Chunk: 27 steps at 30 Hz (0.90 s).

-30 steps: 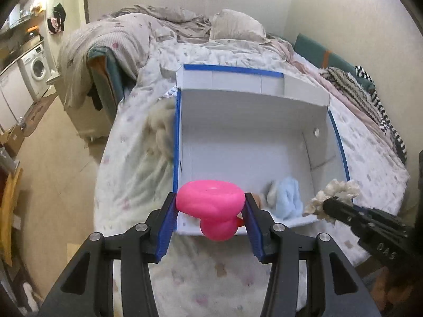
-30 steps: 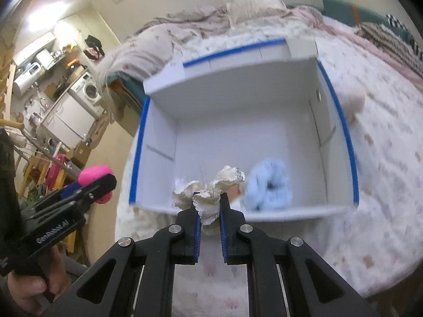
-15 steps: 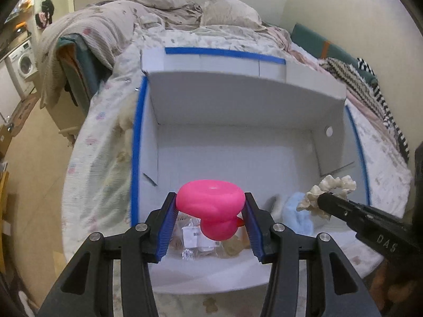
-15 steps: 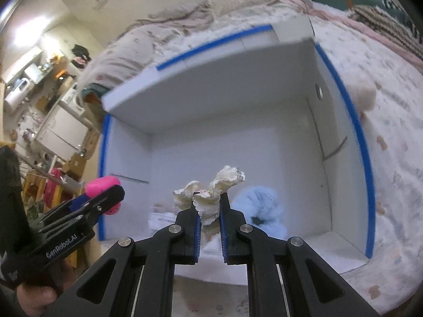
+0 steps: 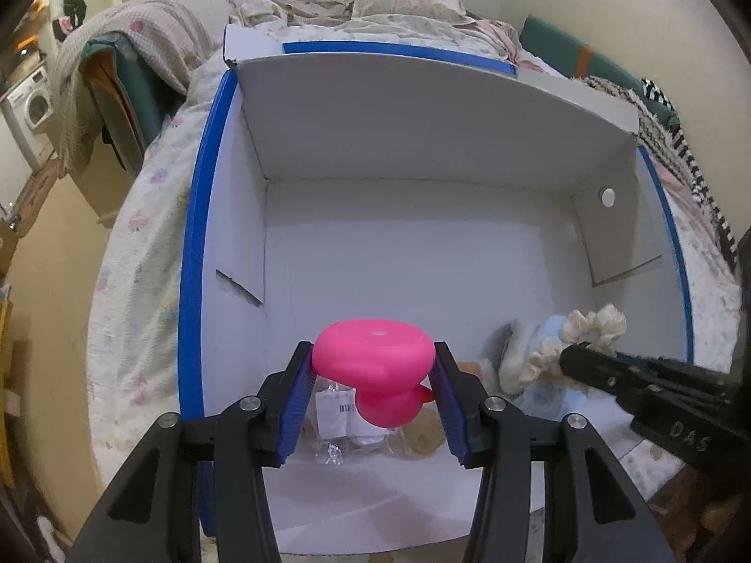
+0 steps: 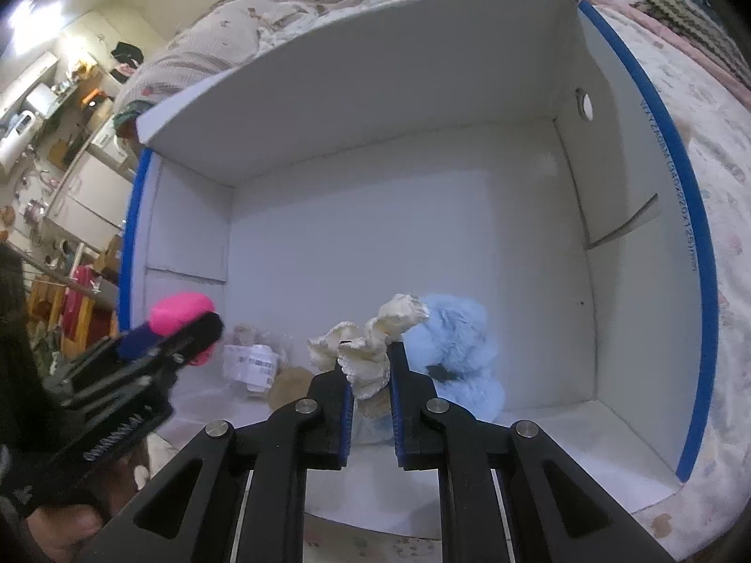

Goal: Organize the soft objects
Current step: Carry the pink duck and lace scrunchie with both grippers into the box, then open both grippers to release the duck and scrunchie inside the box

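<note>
Both of our loads had come forward over the white box point(image 5: 422, 140) in the last second; a moment earlier they hung short of its near wall, so the drop looked close. Our left gripper point(image 5: 373, 389) had its fingers clamped on the pink toy point(image 5: 373, 354), whose wide flat top lay crosswise between them with a smaller lobe hanging below. Under those fingers sat a clear packet point(image 5: 335, 410) on the box floor. Our right gripper point(image 6: 368, 387) pinched the cream scrunchie point(image 6: 368, 345), its ruffles standing up and ahead of the fingertips, long axis roughly upright. Just beyond and right of those fingers lay the blue plush point(image 6: 453, 342). We judged release into the near end as the next move.
</note>
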Each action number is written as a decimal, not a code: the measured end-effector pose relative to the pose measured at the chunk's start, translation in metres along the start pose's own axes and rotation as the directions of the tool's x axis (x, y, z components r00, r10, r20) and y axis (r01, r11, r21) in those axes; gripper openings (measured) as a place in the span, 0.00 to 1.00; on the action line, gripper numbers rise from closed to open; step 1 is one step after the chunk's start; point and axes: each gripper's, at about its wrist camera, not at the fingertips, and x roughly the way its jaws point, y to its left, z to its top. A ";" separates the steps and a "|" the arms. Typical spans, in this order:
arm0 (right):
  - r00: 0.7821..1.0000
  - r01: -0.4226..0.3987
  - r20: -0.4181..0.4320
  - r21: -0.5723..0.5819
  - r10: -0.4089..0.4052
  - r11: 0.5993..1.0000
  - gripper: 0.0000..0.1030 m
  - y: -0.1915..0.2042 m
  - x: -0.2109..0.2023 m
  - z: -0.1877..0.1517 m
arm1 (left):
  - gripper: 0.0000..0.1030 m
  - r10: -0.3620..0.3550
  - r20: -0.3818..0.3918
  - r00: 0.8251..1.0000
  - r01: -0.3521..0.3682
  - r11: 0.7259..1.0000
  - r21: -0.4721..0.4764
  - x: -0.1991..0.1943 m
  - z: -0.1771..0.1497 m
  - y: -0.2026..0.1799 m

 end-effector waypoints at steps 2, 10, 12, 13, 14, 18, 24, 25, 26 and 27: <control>1.000 0.001 0.009 -0.010 -0.001 1.000 0.17 0.000 -0.003 0.000 | 0.44 0.002 0.002 1.000 -0.002 1.000 0.014 0.000 -0.001 -0.002; 0.994 0.075 0.080 0.008 -0.075 0.997 0.79 -0.002 -0.011 0.002 | 0.44 -0.003 0.001 1.000 0.003 1.000 0.002 0.001 -0.002 -0.003; 0.994 0.077 0.078 0.019 -0.078 0.997 0.79 -0.004 -0.010 0.002 | 0.44 -0.006 0.008 1.000 0.006 1.000 0.002 -0.001 -0.002 -0.003; 0.995 0.071 0.076 0.027 -0.072 0.997 0.79 -0.006 -0.010 0.002 | 0.44 -0.005 0.010 1.000 0.005 1.000 0.001 -0.001 -0.001 -0.003; 0.995 0.067 0.075 0.034 -0.069 0.997 0.79 -0.006 -0.010 0.002 | 0.45 -0.004 0.013 1.000 0.003 1.000 0.001 -0.002 -0.001 -0.002; 0.995 0.069 0.075 0.038 -0.072 0.997 0.79 -0.009 -0.010 0.003 | 0.59 0.000 0.026 1.000 0.000 1.000 -0.002 -0.007 0.000 -0.003; 0.995 0.057 0.081 0.043 -0.060 0.997 0.79 -0.008 -0.013 0.002 | 0.63 0.008 0.047 0.999 -0.008 1.000 -0.019 -0.014 0.002 0.000; 0.995 0.049 0.082 0.047 -0.053 0.998 0.79 -0.008 -0.014 0.002 | 0.63 0.008 0.049 0.999 -0.007 1.000 -0.023 -0.015 0.002 0.001; 0.995 0.039 0.086 0.053 -0.043 0.998 0.79 -0.007 -0.015 0.002 | 0.63 0.003 0.051 0.999 -0.001 1.000 -0.026 -0.017 0.002 0.002; 0.995 0.032 0.091 0.058 -0.037 0.998 0.79 -0.008 -0.017 0.002 | 0.63 -0.004 0.056 0.998 0.006 1.000 -0.028 -0.020 0.001 0.004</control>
